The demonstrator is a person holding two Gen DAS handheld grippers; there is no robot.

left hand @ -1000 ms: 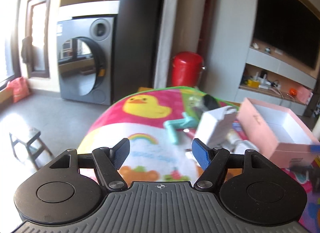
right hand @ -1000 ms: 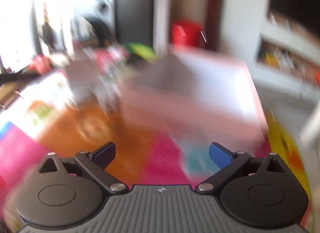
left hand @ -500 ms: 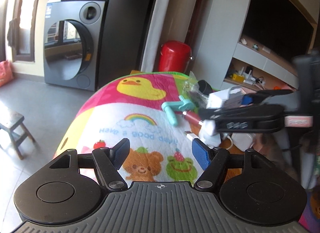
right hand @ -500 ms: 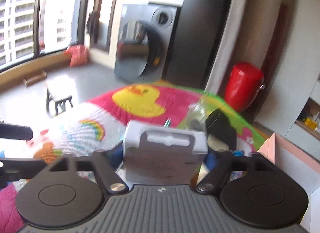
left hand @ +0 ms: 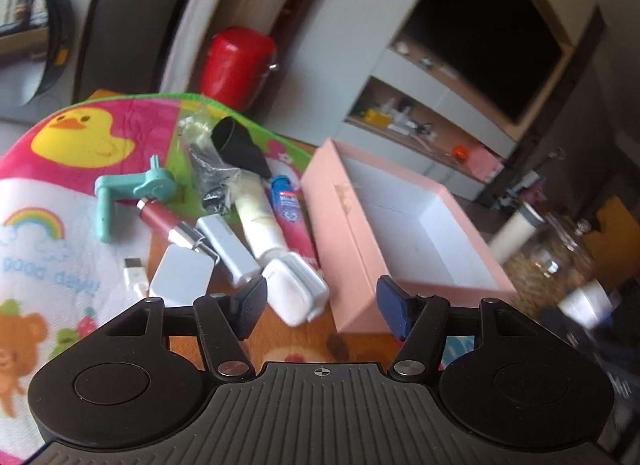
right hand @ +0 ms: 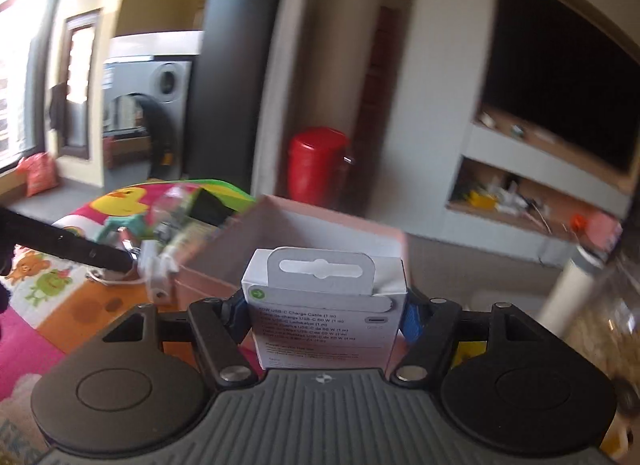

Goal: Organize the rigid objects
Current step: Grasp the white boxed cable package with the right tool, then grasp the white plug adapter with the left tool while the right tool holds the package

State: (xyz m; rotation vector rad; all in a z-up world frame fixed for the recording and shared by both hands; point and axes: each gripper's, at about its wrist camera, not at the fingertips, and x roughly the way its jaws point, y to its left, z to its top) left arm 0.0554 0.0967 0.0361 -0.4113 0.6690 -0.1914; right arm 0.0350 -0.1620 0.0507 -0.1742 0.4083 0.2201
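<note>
Swung right since a second ago toward the pink box (left hand: 404,225), left gripper (left hand: 320,301) closing on nothing, white charger (left hand: 296,289) near its left pad. In the right view, right gripper (right hand: 326,315) clamped on the white cable box (right hand: 326,305), held before the pink box (right hand: 304,221).

Clutter (left hand: 256,233) left of box (left hand: 352,233)

The white cable box (right hand: 326,305) hides the pink box's (right hand: 288,221) near wall; clutter at the counter's (left hand: 280,345) right edge is blurred.
</note>
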